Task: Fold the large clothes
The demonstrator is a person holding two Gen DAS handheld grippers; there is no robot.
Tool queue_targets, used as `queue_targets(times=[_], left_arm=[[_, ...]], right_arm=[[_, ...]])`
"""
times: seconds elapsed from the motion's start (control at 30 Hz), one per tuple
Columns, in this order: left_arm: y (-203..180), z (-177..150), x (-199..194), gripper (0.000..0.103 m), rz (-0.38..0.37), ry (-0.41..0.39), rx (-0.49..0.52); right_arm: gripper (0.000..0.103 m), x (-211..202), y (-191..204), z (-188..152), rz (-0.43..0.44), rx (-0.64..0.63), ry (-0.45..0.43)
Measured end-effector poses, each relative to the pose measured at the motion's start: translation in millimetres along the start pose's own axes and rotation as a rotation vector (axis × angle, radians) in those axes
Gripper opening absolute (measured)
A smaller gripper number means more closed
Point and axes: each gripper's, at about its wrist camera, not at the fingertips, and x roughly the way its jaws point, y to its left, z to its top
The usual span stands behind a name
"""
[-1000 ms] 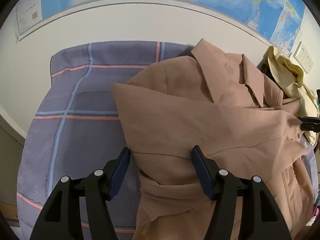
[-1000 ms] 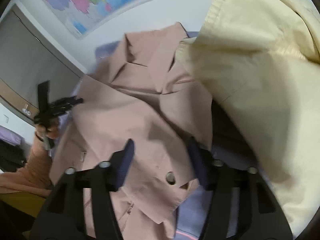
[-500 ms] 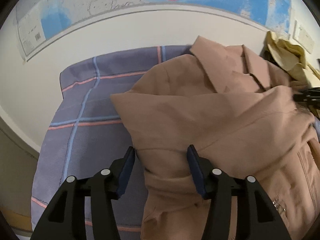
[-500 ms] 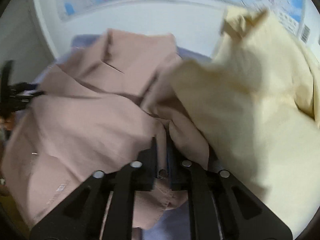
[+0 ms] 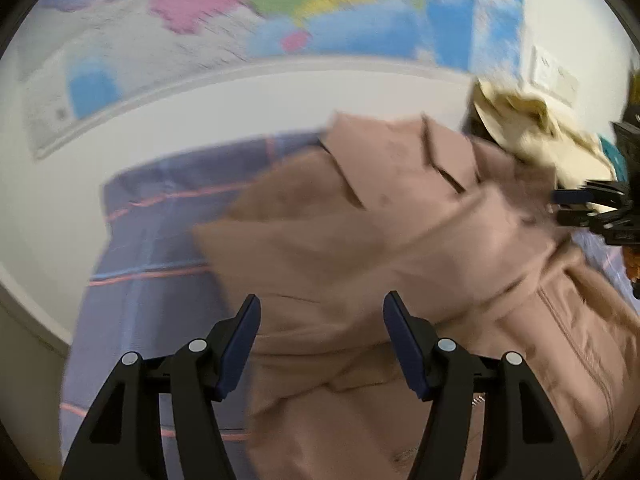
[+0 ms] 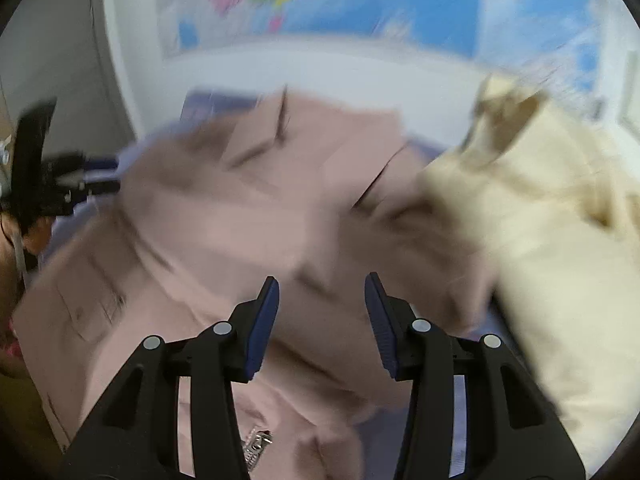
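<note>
Two grippers hover over a pinkish-brown jacket (image 5: 360, 240) lying on a purple checked cover (image 5: 160, 248). Left gripper (image 5: 322, 336): jaws spread and opening, pinching nothing. Right gripper (image 6: 322, 316): jaws opening above the fabric (frames blurred). Beside it lies a cream garment (image 6: 552, 220).

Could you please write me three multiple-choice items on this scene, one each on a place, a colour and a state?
1. Where does the cream garment lie relative to the pink-brown jacket in the right wrist view?
A. to its right
B. to its left
C. beneath it

2. What colour is the checked cloth under the jacket?
A. green
B. purple
C. orange

3. How does the left gripper stand?
A. jaws apart
B. clamped on the wall map
C. holding a hanger

Key: 1 A, cream fabric fills the right side; 2 B, purple with pink and blue lines; 3 A, a clear gap between the pads.
</note>
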Motion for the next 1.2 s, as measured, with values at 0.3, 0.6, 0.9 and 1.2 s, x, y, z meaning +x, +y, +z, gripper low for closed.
queue_targets(times=[0.3, 0.6, 0.9, 1.2], left_arm=[[6, -17, 4, 0.063, 0.085, 0.015, -0.031], [13, -56, -36, 0.066, 0.003, 0.009, -0.135], [9, -103, -53, 0.067, -0.071, 0.049, -0.227], [5, -142, -77, 0.070, -0.153, 0.096, -0.297]], right_arm=[[0.046, 17, -15, -15, 0.015, 0.102, 0.034], [0.055, -21, -8, -29, 0.070, 0.154, -0.037], [0.061, -42, -6, -64, 0.156, 0.272, -0.031], [0.073, -72, -12, -125, 0.208, 0.399, -0.006]])
